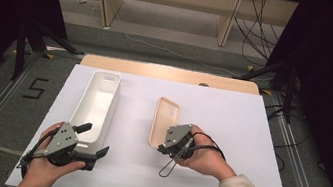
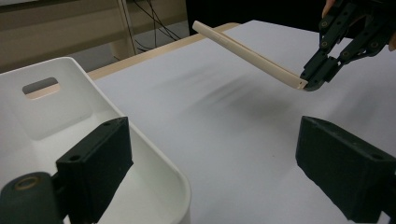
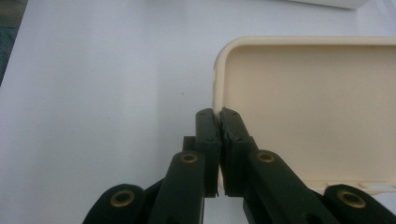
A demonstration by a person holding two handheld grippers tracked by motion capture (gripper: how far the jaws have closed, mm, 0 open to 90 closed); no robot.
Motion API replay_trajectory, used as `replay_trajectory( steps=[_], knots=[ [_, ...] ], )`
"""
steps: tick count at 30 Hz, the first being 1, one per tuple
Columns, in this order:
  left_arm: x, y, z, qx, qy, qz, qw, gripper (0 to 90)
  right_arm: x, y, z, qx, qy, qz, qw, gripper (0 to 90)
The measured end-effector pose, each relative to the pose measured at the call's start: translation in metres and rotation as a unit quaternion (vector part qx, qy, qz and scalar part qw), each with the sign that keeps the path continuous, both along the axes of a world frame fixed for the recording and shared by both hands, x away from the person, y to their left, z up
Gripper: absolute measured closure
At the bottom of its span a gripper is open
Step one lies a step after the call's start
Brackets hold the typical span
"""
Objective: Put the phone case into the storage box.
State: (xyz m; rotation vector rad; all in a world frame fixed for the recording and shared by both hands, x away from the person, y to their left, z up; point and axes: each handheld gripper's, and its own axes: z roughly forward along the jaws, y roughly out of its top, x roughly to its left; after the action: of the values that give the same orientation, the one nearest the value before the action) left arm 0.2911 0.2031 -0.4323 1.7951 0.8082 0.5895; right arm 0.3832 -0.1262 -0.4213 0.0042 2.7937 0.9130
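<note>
Lid edge in right claw

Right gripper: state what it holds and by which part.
The right gripper is shut on the cream lid, pinching its rim near a rounded corner, one end raised off the table. The left gripper is open beside the white bin.

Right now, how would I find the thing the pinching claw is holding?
Look at the white table sheet. Right of the long white bin, the right gripper pinches the near end of a flat cream lid. Unlike the deep white bin, it is thin, shallow and beige.
</note>
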Motion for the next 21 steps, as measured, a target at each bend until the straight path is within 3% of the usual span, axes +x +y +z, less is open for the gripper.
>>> replay_trajectory(
  steps=[21],
  knots=[
    [0.001,-0.003,0.002,-0.001,-0.005,0.005,1.0,11.4,-0.012,-0.002,0.002,0.044,0.001,0.003,0.999,88.1]
  ],
)
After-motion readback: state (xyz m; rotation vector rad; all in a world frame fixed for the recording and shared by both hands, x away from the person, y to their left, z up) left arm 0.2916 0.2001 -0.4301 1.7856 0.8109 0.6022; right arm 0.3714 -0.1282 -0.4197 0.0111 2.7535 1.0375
